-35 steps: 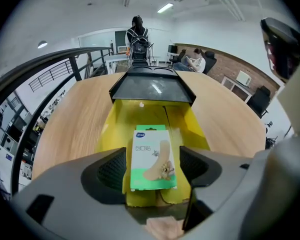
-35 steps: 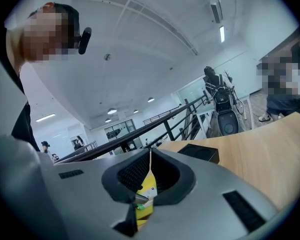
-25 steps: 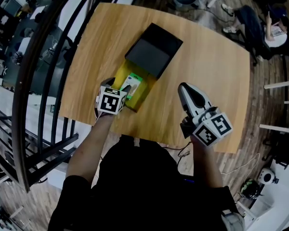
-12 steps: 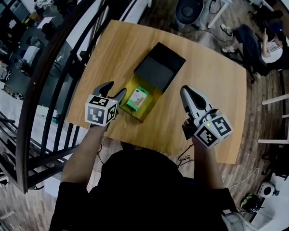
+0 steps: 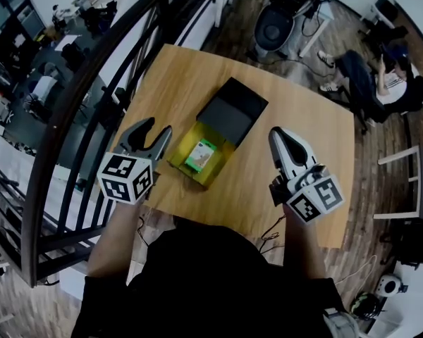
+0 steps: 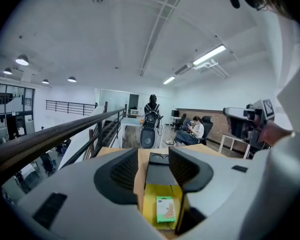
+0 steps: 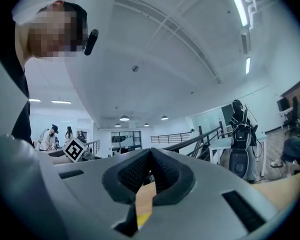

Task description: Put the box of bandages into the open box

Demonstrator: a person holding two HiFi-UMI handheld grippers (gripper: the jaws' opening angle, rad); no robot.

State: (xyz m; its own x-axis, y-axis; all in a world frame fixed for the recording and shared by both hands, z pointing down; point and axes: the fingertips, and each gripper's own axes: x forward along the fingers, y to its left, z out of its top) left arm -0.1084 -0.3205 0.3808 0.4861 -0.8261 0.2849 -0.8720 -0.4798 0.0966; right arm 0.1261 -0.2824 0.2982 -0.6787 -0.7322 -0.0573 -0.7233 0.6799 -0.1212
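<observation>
Already, as I judge it, the main work is done. The open box, yellow inside with its black lid folded back on the far side, has the box of bandages lying flat on its floor, and nothing grips it. My left gripper hangs just beside the open box on its left. Its jaws are apart and closing on air only, and I see the green pack far below between them. My right gripper is well apart on the right of the open box, with its jaws pressed together on nothing. To do this step well, I think both claws should stay outside the walls of the open box, so as not to push it, and I should check that the pack sits fully under the rim. Around the open box the room is a wide office. A dark railing runs on its left, and the pale wooden table under it carries nothing else. A person sits far beyond it to the right.
</observation>
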